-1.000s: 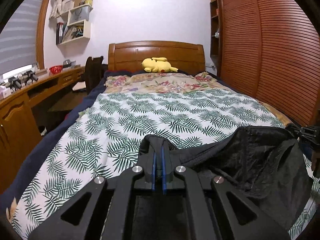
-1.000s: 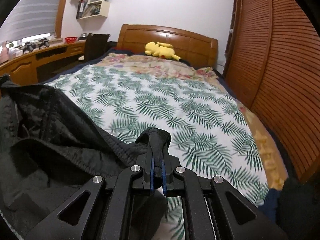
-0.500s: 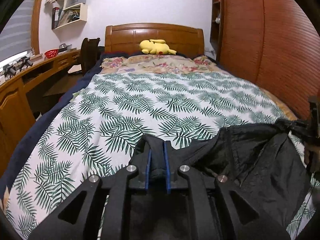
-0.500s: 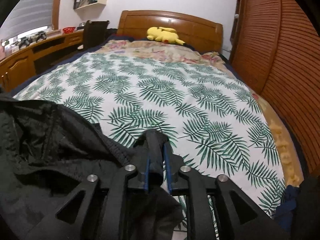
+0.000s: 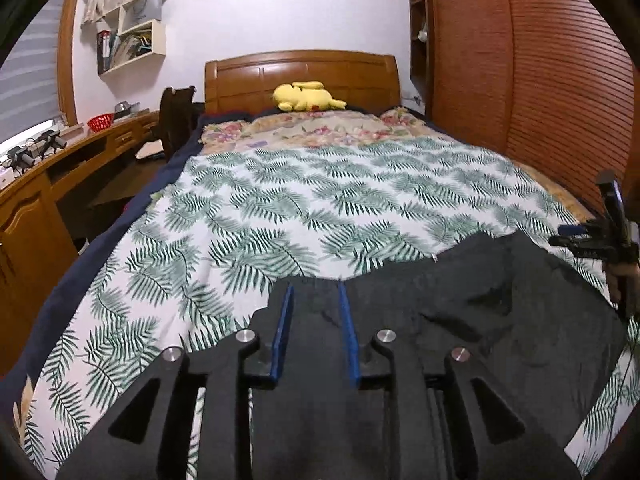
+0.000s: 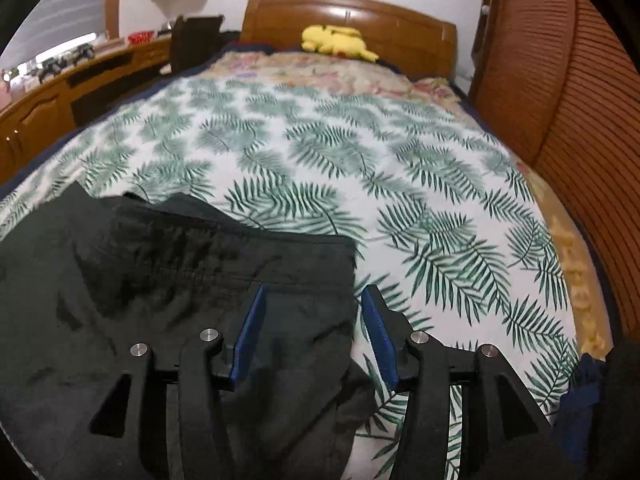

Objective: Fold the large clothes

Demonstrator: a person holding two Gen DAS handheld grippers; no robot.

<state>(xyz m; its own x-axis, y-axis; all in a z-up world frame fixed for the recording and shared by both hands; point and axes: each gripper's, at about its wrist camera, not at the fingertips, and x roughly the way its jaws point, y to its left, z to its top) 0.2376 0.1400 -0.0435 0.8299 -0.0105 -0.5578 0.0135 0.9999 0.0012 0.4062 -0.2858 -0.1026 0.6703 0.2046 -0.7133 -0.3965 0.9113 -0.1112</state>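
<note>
A large black garment (image 5: pixel 500 312) lies spread flat on the palm-leaf bedspread (image 5: pixel 320 208), at the near end of the bed. My left gripper (image 5: pixel 314 292) hovers low over its left top edge. The jaws are opening, and the cloth lies loose between the blue pads (image 5: pixel 282 332), untouched by them. In the right wrist view the garment (image 6: pixel 160 272) fills the lower left. My right gripper (image 6: pixel 313 296) is over its right top corner, its jaws opening wider, and the pads (image 6: pixel 250 328) stand clear of the cloth. The right gripper (image 5: pixel 588 220) also shows at the left view's far right edge.
A yellow plush toy (image 5: pixel 306 97) rests against the wooden headboard (image 5: pixel 300 68), with a floral cover (image 5: pixel 312 130) below it. A wooden desk (image 5: pixel 48 184) and a dark chair (image 5: pixel 176 116) run along the left. Slatted wardrobe doors (image 5: pixel 540 92) stand to the right of the bed.
Both grippers were shut on bunched edges of the black garment and held it up. Both have sunk and opened, and the garment now lies flat on the bedspread.
</note>
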